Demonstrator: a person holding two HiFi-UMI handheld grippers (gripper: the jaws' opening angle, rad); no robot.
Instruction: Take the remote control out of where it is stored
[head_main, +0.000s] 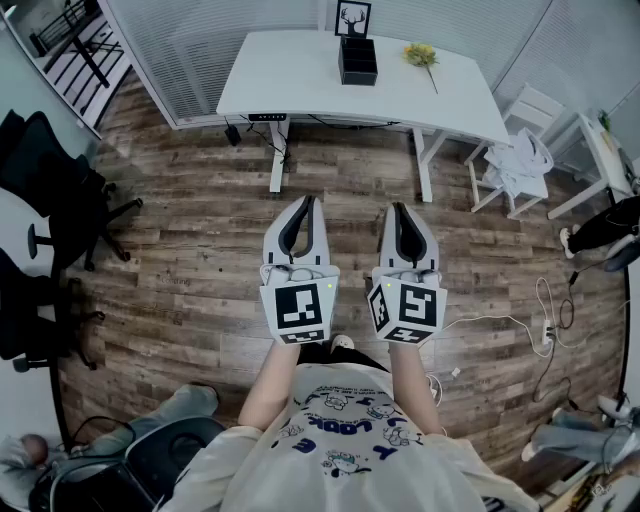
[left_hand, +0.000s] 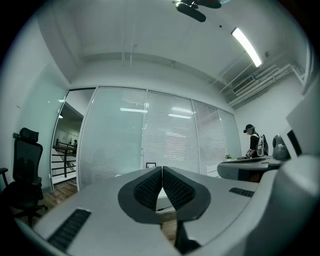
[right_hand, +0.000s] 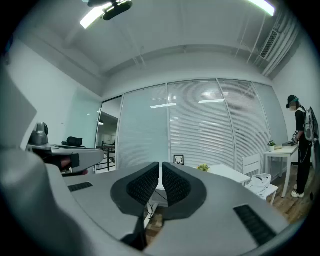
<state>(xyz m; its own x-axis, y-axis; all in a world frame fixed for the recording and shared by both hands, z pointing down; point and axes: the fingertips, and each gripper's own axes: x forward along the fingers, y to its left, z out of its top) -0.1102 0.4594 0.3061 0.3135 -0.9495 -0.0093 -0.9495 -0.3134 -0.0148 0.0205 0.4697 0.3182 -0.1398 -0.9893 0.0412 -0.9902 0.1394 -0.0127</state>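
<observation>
No remote control shows in any view. A black open box (head_main: 357, 60) stands on the white table (head_main: 290, 80) ahead, with a framed deer picture (head_main: 352, 18) behind it and a yellow flower sprig (head_main: 421, 54) to its right. Over the wooden floor, well short of the table, I hold both grippers side by side and pointing at it. My left gripper (head_main: 308, 200) (left_hand: 162, 168) is shut with nothing between its pads. My right gripper (head_main: 396, 208) (right_hand: 161, 164) is shut and empty too. The picture (right_hand: 178, 159) and flowers (right_hand: 202, 167) show past the right jaws.
Black office chairs (head_main: 50, 200) stand at the left. A white chair with clothing on it (head_main: 515, 165) and a small white desk (head_main: 610, 150) are at the right, where a person (right_hand: 300, 145) stands. Cables and a power strip (head_main: 545, 325) lie on the floor at the right.
</observation>
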